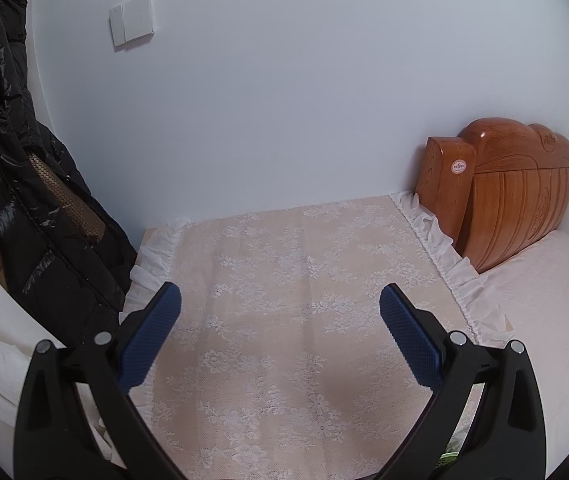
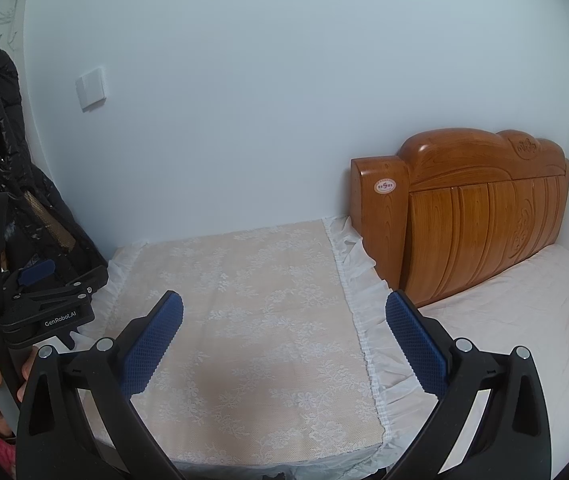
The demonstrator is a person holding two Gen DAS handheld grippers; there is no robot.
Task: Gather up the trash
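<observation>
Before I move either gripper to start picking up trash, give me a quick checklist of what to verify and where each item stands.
1. Left gripper open and holding nothing: ok, fingers spread wide apart.
2. Right gripper open and holding nothing: ok, fingers spread wide apart.
3. Trash in view to go for: not ok, none shows on the lace cloth or the bed sheet.
4. Trash bin or bag in view: not ok, neither camera shows one.
5. Space to the left: cannot tell, a black jacket hangs close beside the cloth.
6. Grippers apart from each other: ok, the left gripper sits off to the side in the right wrist view.
</observation>
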